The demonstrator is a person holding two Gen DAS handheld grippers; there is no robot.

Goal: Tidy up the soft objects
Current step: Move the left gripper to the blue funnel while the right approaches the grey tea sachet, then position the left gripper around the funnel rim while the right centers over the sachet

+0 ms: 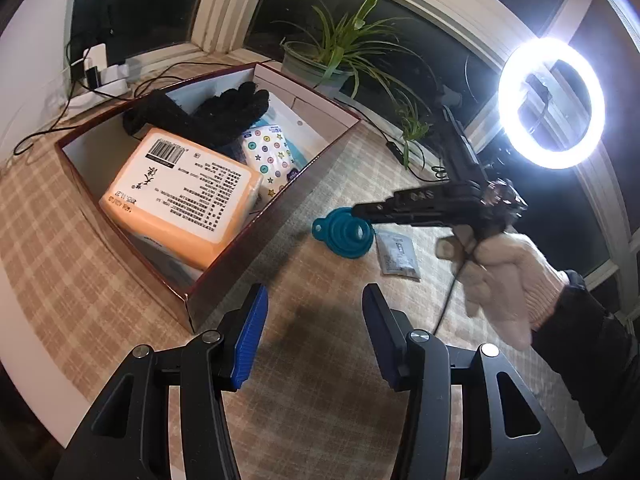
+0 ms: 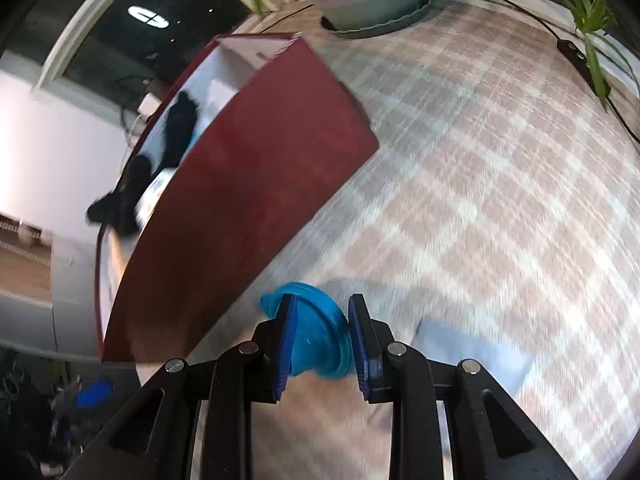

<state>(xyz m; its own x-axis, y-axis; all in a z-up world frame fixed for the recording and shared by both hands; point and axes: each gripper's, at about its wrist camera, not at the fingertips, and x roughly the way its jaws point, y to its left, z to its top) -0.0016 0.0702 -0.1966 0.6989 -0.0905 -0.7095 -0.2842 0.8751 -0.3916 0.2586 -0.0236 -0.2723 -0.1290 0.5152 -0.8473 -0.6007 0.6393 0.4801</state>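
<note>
The right gripper (image 2: 322, 342) pinches the funnel (image 2: 316, 336), apparently by its collapsed rings, just right of the box (image 1: 256, 236). It looks light, rubbery and squashy. The left gripper (image 1: 316, 336) hangs spread, empty.

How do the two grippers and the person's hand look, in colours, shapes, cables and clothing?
The left gripper and the right gripper each have black jointed arms with round silver pivots and ribbed blue pads. Seen from the left wrist camera, the right gripper is a black tool with pale lettering, too blurred to read, and a thin black cable. The hand wears a cream knitted glove and a dark sleeve.
</note>
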